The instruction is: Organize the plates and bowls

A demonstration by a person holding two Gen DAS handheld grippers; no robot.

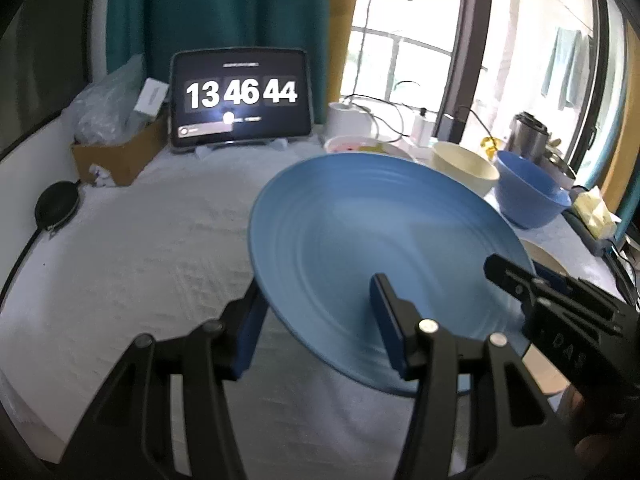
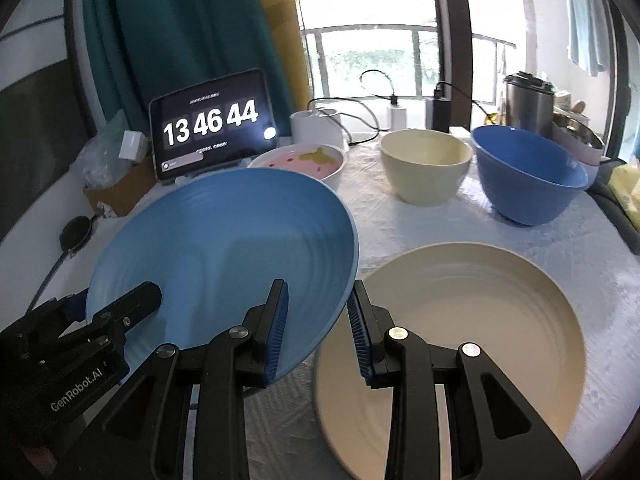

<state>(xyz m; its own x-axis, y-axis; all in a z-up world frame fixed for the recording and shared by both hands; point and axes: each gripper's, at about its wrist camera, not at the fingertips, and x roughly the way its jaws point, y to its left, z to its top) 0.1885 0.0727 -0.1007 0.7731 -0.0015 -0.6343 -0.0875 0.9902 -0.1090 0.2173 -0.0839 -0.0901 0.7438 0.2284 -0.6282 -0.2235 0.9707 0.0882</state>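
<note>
Blue plate [image 2: 224, 256] tilted, rims pinched betw. both grippers' jaws: left [image 1: 316, 328], right [image 2: 318, 332].

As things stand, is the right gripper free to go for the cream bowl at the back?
Probably not yet. The right gripper is clamped on the rim of the blue plate, shared with the left gripper. Otherwise the cloth toward the cream bowl looks unobstructed.

blue plate [image 2: 224, 248]: plain light blue, faint concentric ridges
cream plate [image 2: 472, 320]: beige, same ringed ridges, just right of the blue plate
cream bowl [image 2: 424, 168]: pale cream, behind the cream plate
blue bowl [image 2: 528, 176]: deeper blue
small dish [image 2: 300, 160]: white, pink inside with yellow-green patch
tablecloth [image 1: 152, 248]: white, textured
gripper pads [image 2: 280, 320]: blue, ribbed, on black fingers
curtain [image 1: 224, 4]: teal
</note>
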